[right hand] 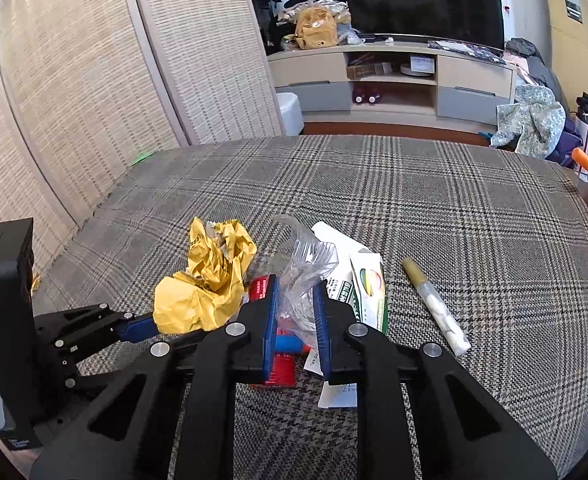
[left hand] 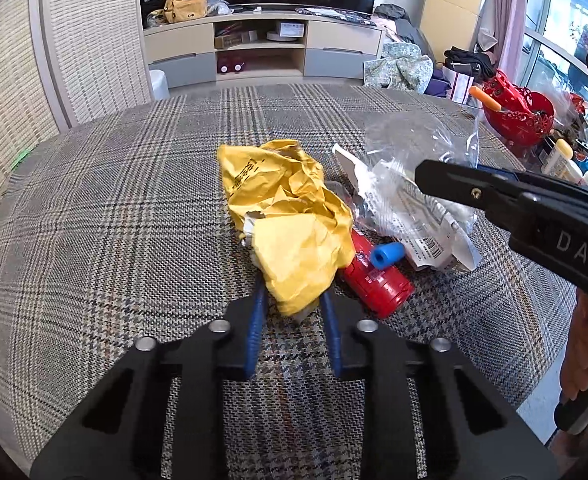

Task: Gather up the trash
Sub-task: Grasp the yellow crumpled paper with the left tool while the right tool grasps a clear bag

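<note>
Apparently the gathering step is under way: both grippers work on a small heap of litter lying on the plaid cloth (left hand: 134, 200), with the red tube (left hand: 377, 280) as its centre. The left gripper (left hand: 294, 292) has its blue pads either side of the near end of the crumpled yellow wrapper (left hand: 290, 220), which lies just left of the red tube and partly over it; the fingers look closed in on the paper, pinching it. The right gripper (right hand: 295, 308) stands over the red tube, its jaws partly open around the clear plastic bag (right hand: 305, 272); whether they already press the film I cannot tell. Right of the tube lie a printed paper packet (right hand: 367, 292) and, further right, a slim stick wrapper (right hand: 433, 304), both untouched. Next, I judge, the right fingers must close firmly, since thin film slips easily.
</note>
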`<control>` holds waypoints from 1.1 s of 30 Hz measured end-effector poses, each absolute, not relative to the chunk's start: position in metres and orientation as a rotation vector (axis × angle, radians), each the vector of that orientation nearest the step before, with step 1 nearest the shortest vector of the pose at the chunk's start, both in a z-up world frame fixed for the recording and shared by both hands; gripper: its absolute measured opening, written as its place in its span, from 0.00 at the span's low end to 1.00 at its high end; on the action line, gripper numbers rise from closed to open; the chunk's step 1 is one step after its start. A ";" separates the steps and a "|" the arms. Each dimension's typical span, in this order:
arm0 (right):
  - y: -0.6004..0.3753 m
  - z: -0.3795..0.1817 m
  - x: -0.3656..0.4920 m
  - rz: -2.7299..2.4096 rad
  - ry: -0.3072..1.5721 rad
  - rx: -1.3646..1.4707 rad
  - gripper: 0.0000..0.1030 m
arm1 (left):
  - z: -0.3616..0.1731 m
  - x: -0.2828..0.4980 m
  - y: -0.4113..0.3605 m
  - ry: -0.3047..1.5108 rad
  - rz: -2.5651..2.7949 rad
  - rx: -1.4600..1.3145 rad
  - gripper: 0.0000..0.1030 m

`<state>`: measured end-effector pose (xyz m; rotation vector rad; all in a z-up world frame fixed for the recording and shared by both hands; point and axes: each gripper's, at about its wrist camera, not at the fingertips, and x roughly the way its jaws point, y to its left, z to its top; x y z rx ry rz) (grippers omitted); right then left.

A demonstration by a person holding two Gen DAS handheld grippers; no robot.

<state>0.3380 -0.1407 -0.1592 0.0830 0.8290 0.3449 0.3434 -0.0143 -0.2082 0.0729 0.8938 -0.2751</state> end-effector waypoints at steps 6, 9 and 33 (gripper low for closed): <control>-0.144 -0.149 0.326 0.335 0.816 0.059 0.16 | -0.201 0.338 -0.019 0.878 -0.323 0.069 0.00; -0.148 -0.145 0.322 0.328 0.811 0.053 0.16 | -0.197 0.336 -0.024 0.866 -0.319 0.088 0.00; -0.199 -0.132 0.322 0.199 0.705 0.097 0.16 | -0.202 0.396 -0.033 0.814 -0.223 0.109 0.72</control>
